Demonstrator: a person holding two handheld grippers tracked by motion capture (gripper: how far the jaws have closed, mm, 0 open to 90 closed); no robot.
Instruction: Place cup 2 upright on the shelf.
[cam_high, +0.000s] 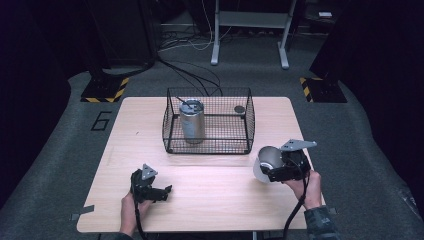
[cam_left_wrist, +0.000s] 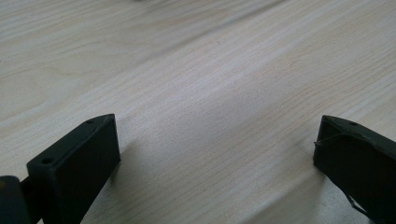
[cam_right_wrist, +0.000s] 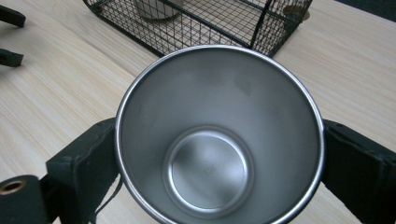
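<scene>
right tool (cam_high: 270, 169) pinches a steel cup (cam_high: 266, 161), one black jaw against each side of the cup wall, mouth facing the tool's camera. the cup (cam_right_wrist: 219, 135) is held over the bench (cam_high: 210, 195) near its right edge, just in front of the wire basket (cam_high: 209, 122). a metal canister (cam_high: 192, 121) stands upright in the basket's left part. left tool (cam_high: 162, 191) rests low on the bench, jaws spread, nothing between them.

The cup (cam_right_wrist: 219, 135) is plain silver steel, gripped by a black tool (cam_high: 280, 167). The other tool (cam_high: 150, 187) is black too. The worktop (cam_high: 210, 190) is pale wood grain; the basket (cam_high: 208, 122) is black wire mesh.
</scene>
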